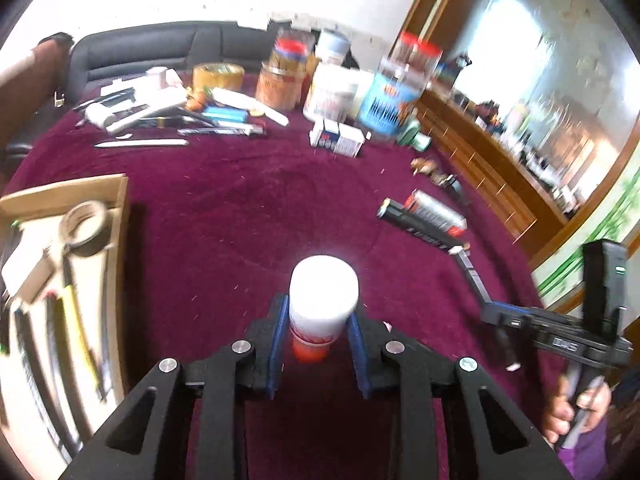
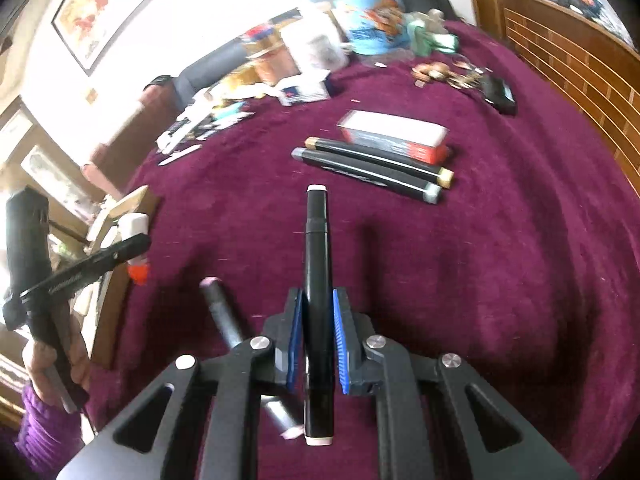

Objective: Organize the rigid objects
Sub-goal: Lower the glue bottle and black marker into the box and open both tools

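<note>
My left gripper (image 1: 318, 320) is shut on a small bottle (image 1: 323, 292) with a white cap and an orange base, held upright above the maroon cloth (image 1: 248, 216). The right wrist view shows this bottle (image 2: 134, 226) at the far left, near the cardboard box. My right gripper (image 2: 318, 308) is shut on a black marker (image 2: 316, 256) with white ends that points away along the fingers. In the left wrist view that marker (image 1: 470, 272) sticks out of the right gripper (image 1: 486, 310) at the right edge. A hand grips each handle.
A cardboard box (image 1: 120, 200) at the left holds a tape roll (image 1: 84, 228) and several tools. Two black markers (image 2: 372, 168) and a red-and-white box (image 2: 396, 136) lie ahead. Another marker (image 2: 224, 316) lies under the right gripper. Jars (image 1: 280, 76) and small boxes (image 1: 338, 138) crowd the far edge.
</note>
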Action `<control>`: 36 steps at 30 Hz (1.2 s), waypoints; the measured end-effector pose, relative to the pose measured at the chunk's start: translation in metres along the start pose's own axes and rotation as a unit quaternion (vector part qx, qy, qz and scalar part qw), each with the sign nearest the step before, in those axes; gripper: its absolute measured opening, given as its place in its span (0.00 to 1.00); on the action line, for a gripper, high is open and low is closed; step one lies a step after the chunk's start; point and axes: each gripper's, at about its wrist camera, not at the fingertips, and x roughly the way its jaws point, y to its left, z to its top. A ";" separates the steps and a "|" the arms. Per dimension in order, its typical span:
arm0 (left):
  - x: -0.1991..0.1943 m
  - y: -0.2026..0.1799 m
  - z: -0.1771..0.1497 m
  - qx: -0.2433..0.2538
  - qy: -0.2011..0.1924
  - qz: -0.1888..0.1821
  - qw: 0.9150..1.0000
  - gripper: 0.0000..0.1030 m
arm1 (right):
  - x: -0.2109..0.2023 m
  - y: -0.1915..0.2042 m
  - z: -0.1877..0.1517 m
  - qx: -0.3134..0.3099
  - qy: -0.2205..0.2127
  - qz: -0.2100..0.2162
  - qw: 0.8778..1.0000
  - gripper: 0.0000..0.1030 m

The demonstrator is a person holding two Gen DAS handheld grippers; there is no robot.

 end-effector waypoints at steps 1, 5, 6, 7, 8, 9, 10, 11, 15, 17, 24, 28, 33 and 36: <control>-0.013 0.005 -0.003 -0.006 -0.009 -0.006 1.000 0.28 | -0.001 0.010 0.001 -0.008 0.001 0.007 1.000 0.14; -0.053 0.030 -0.015 -0.030 -0.034 -0.012 0.999 0.28 | -0.001 0.048 0.003 -0.035 0.006 0.032 0.999 0.14; -0.062 0.036 -0.018 -0.036 -0.039 -0.009 0.999 0.28 | 0.001 0.057 0.004 -0.041 0.009 0.040 0.998 0.14; -0.072 0.044 -0.022 -0.041 -0.041 -0.006 0.998 0.28 | 0.002 0.065 0.004 -0.046 0.011 0.046 0.998 0.14; -0.081 0.050 -0.026 -0.045 -0.046 -0.004 0.998 0.28 | 0.006 0.079 0.005 -0.054 0.016 0.057 0.997 0.14; -0.089 0.055 -0.030 -0.047 -0.050 -0.001 0.998 0.28 | 0.008 0.087 0.005 -0.059 0.018 0.064 0.996 0.14; -0.095 0.059 -0.035 -0.050 -0.053 0.001 0.997 0.28 | 0.012 0.101 0.005 -0.067 0.023 0.073 0.995 0.14; -0.103 0.066 -0.041 -0.057 -0.055 0.001 0.997 0.28 | 0.016 0.112 0.006 -0.074 0.027 0.082 0.994 0.14; -0.118 0.092 -0.055 -0.086 -0.065 0.017 0.994 0.28 | 0.034 0.159 0.007 -0.092 0.052 0.121 0.987 0.14; -0.119 0.109 -0.058 -0.105 -0.063 0.029 0.992 0.28 | 0.047 0.187 0.009 -0.101 0.069 0.146 0.982 0.14; -0.119 0.156 -0.077 -0.148 -0.044 0.056 0.986 0.28 | 0.094 0.270 0.001 -0.114 0.128 0.204 0.964 0.14; -0.115 0.178 -0.081 -0.172 -0.031 0.065 0.983 0.28 | 0.125 0.304 -0.005 -0.110 0.163 0.216 0.956 0.14; -0.110 0.204 -0.085 -0.210 -0.008 0.032 0.977 0.28 | 0.166 0.329 -0.013 -0.097 0.208 0.226 0.947 0.14; -0.109 0.211 -0.083 -0.223 -0.002 0.018 0.975 0.28 | 0.178 0.339 -0.017 -0.099 0.219 0.226 0.944 0.14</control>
